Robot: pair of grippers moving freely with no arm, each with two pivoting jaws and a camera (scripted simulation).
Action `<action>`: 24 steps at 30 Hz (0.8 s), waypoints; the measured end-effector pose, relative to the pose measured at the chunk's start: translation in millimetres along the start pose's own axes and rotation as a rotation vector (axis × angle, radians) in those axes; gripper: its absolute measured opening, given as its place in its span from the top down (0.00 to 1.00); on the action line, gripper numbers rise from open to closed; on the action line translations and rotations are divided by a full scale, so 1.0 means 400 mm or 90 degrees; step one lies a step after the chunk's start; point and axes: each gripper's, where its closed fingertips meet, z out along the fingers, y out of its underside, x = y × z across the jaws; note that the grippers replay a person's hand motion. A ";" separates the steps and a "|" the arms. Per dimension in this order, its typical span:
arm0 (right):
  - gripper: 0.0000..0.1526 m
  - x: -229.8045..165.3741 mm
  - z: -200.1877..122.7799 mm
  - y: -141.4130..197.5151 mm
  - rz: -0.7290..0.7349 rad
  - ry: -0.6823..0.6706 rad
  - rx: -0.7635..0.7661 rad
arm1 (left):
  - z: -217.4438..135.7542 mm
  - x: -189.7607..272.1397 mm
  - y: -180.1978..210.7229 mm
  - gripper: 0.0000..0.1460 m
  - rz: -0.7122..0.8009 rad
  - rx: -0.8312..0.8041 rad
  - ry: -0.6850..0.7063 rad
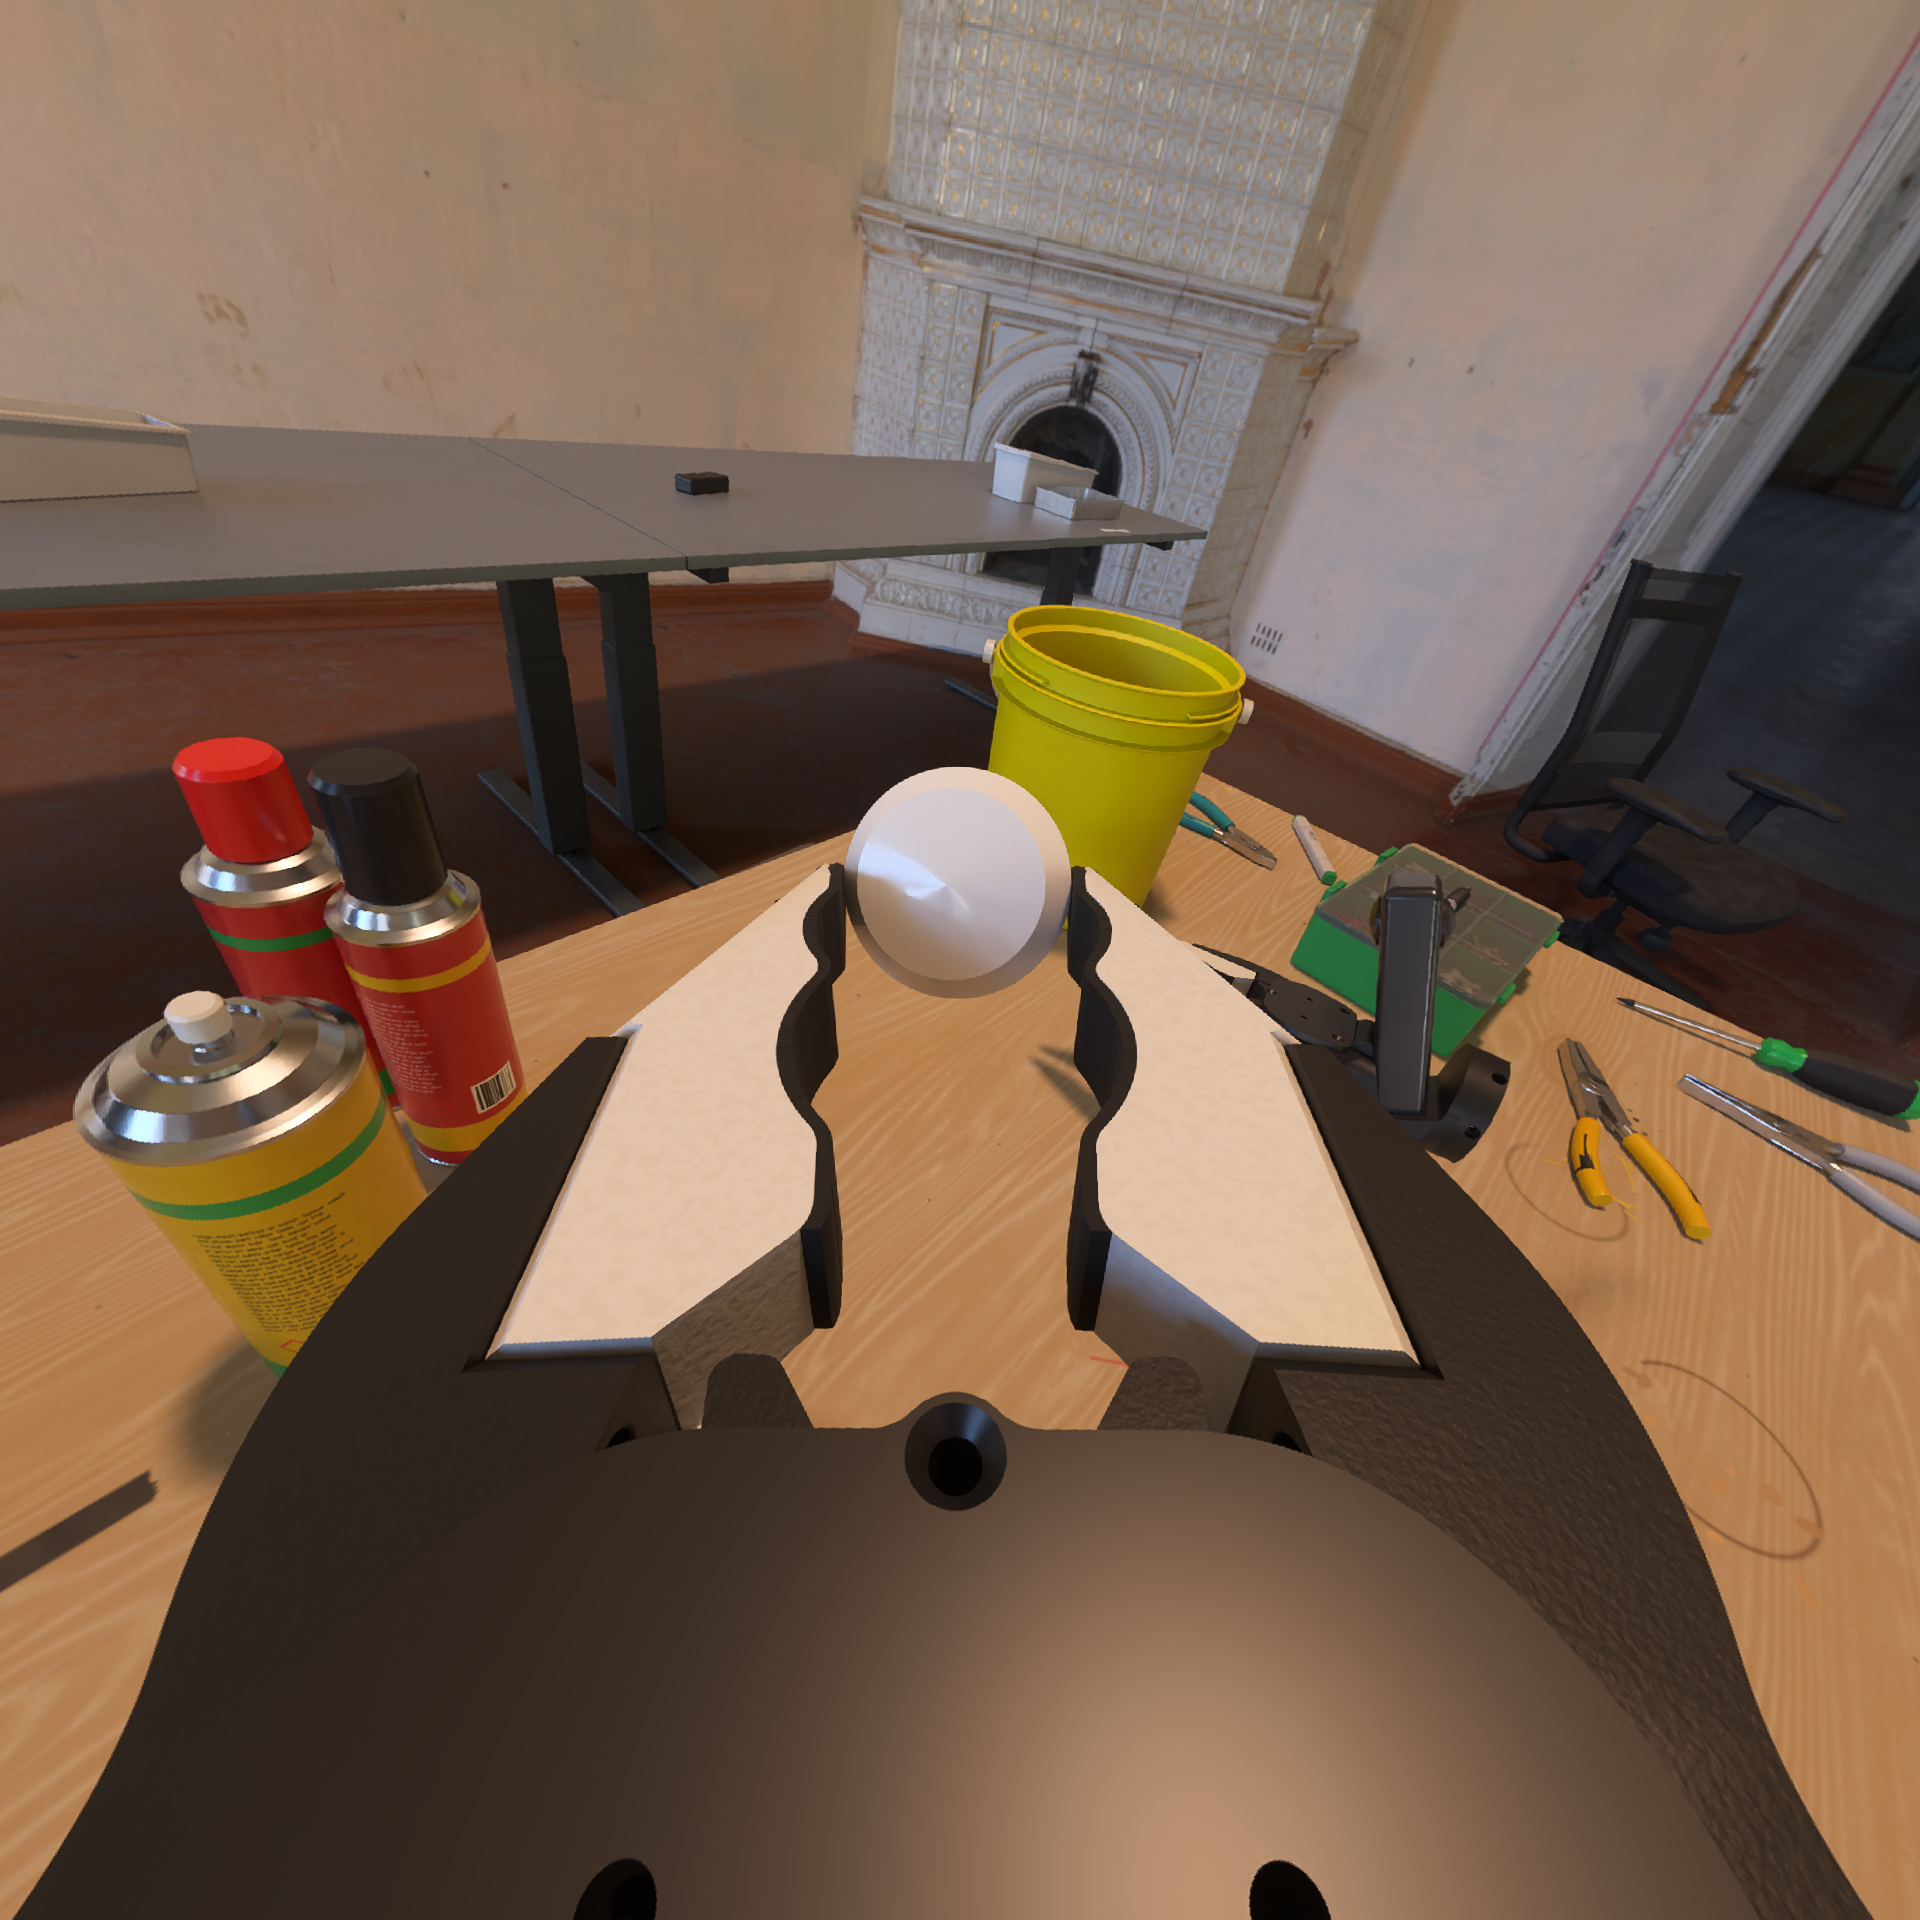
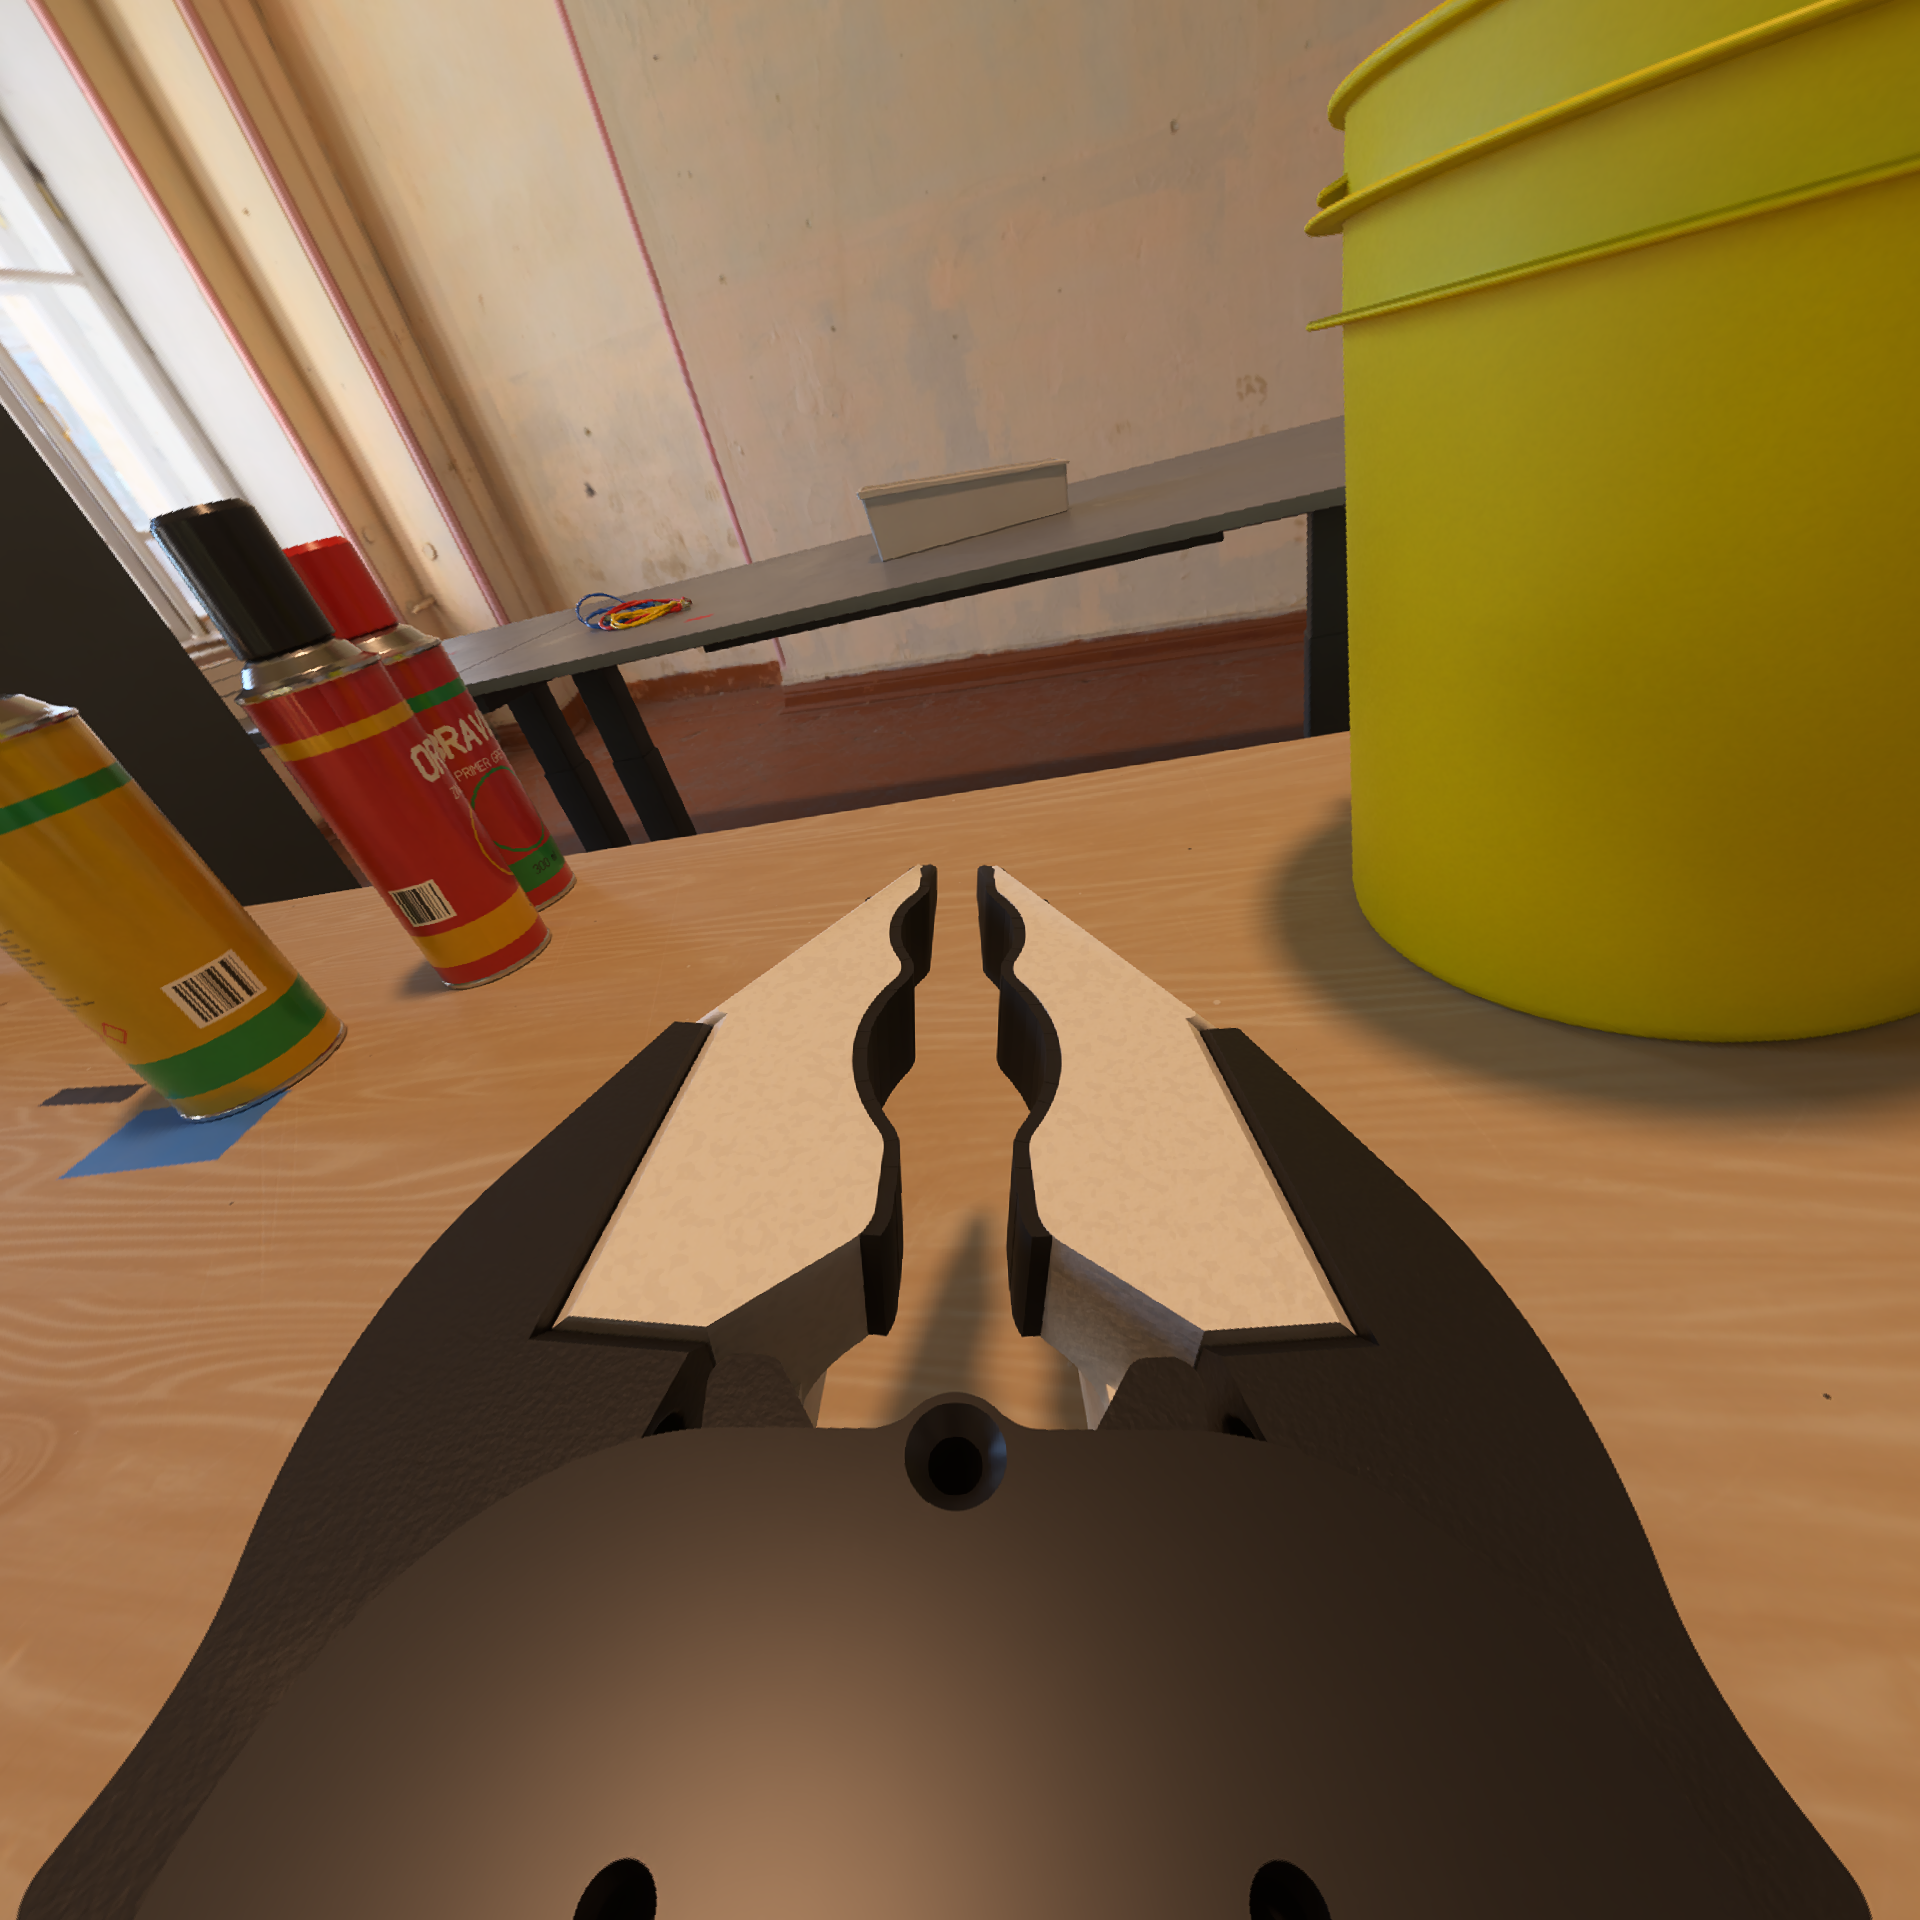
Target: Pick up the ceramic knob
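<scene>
The ceramic knob [image 1: 951, 878] is a white, round, domed piece. It sits clamped between the two fingertips of my left gripper [image 1: 954, 896], held above the wooden table [image 1: 935, 1174], with its shadow on the wood below. My left gripper is shut on it. My right gripper [image 2: 956, 883] is low over the table [image 2: 1455, 1247] with its jaws nearly together and nothing between them. It also shows in the left wrist view [image 1: 1405, 997], to the right of the knob.
Three spray cans stand at the left: a red-capped one [image 1: 255, 862], a black-capped one [image 1: 410, 956] and a yellow one [image 1: 239, 1153]. A yellow bucket [image 1: 1112, 727] stands behind the knob and close on the right in the right wrist view [image 2: 1642, 582]. A green organiser box [image 1: 1340, 940], pliers [image 1: 1631, 1143] and a screwdriver [image 1: 1808, 1065] lie at the right.
</scene>
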 end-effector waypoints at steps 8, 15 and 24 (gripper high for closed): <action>0.95 -0.001 0.001 0.001 0.001 -0.002 -0.002 | -0.002 -0.001 -0.002 0.71 0.000 0.002 -0.001; 0.95 -0.003 0.003 0.003 0.000 -0.004 -0.004 | 0.000 -0.002 0.001 0.71 -0.002 0.000 -0.001; 0.95 -0.004 0.004 0.005 0.001 -0.006 -0.006 | 0.000 -0.001 0.001 0.71 -0.002 0.000 0.000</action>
